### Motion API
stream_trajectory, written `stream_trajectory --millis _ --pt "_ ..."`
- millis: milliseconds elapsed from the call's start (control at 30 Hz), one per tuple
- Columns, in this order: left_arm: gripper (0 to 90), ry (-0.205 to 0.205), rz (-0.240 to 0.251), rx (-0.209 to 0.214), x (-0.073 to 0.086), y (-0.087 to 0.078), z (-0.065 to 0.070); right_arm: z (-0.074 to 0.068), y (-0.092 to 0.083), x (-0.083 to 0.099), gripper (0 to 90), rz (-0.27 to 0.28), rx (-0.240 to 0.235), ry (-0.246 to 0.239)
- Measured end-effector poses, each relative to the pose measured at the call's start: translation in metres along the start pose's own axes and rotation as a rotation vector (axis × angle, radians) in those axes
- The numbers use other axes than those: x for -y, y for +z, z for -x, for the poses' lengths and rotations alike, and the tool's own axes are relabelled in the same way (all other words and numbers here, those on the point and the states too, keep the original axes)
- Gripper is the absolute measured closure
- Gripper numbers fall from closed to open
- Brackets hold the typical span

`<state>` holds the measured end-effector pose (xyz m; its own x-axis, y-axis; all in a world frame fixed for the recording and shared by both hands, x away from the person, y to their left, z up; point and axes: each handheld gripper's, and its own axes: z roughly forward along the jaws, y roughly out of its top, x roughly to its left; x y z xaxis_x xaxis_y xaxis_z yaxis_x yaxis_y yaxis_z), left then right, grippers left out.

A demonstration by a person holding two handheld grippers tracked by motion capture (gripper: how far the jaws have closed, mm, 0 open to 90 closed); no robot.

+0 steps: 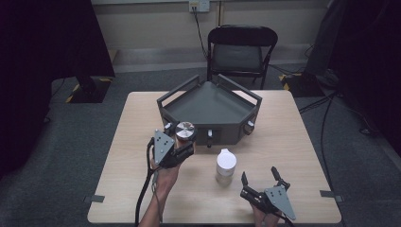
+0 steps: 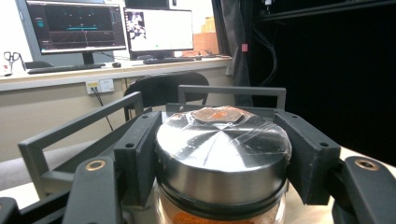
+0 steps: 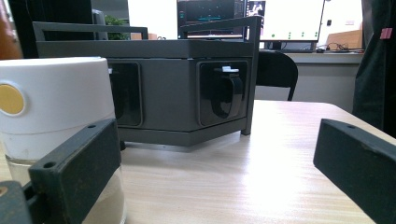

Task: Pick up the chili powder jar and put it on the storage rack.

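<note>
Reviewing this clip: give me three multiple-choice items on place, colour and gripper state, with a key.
1. Where is the white-lidded jar?
A. on the table
B. in the tray
C. on the chair

2. What colour is the lid of the spice jar in the left gripper?
A. red
B. silver
C. blue

3. How stands the right gripper?
A. open
B. shut on a jar
C. shut on a handle

Key: A, it stands on the wood before the grey tray; B, shiny metal; A, jaws apart, holding nothing.
</note>
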<state>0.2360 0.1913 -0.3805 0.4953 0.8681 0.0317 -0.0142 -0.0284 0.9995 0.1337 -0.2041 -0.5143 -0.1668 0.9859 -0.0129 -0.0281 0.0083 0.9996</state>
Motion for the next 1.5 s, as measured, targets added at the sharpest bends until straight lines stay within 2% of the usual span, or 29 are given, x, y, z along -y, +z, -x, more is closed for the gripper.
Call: stream_trajectory --millis 167,367,533,633,833,967,1100,1167,1233,1367,1467,1500 --pt "35.3 0.006 -0.007 -0.017 -0.010 0.009 0.000 0.000 0.000 0.000 0.0 0.000 0.000 0.000" --pt "35.2 -0.040 0.000 -0.058 -0.015 0.020 -0.001 0.000 0.000 0.000 0.0 0.000 0.001 0.000" --pt "35.2 -0.038 0.003 -0.077 -0.024 0.030 0.002 0.000 0.000 0.000 0.0 0.000 0.000 0.001" --pt "35.3 -0.068 0.010 -0.087 -0.028 0.037 0.003 0.000 0.000 0.000 0.0 0.000 0.000 0.001" --pt "35.2 -0.058 0.023 -0.111 -0.036 0.055 0.007 0.001 0.000 0.000 0.0 0.000 -0.005 0.000" --pt "35.3 -0.055 0.010 -0.123 -0.042 0.070 0.007 0.001 0.000 0.000 0.0 -0.001 -0.005 0.001" --pt "35.3 -0.037 0.013 -0.123 -0.038 0.082 0.005 0.001 0.000 0.000 0.0 0.000 -0.007 0.001" --pt "35.3 -0.066 -0.001 -0.126 -0.036 0.088 0.001 0.002 0.000 0.000 0.0 0.000 -0.009 0.001" --pt "35.3 -0.075 0.003 -0.139 -0.033 0.092 -0.001 0.002 0.000 0.000 0.0 0.000 -0.009 0.001" --pt "35.2 -0.070 -0.027 -0.166 -0.034 0.102 -0.001 0.002 0.000 0.000 0.0 0.000 -0.009 0.000" --pt "35.2 -0.089 -0.036 -0.171 -0.033 0.110 -0.005 0.002 0.000 0.000 0.0 0.000 -0.009 0.000" --pt "35.2 -0.080 -0.039 -0.172 -0.033 0.112 -0.005 0.002 0.000 0.000 0.0 0.000 -0.009 0.001"
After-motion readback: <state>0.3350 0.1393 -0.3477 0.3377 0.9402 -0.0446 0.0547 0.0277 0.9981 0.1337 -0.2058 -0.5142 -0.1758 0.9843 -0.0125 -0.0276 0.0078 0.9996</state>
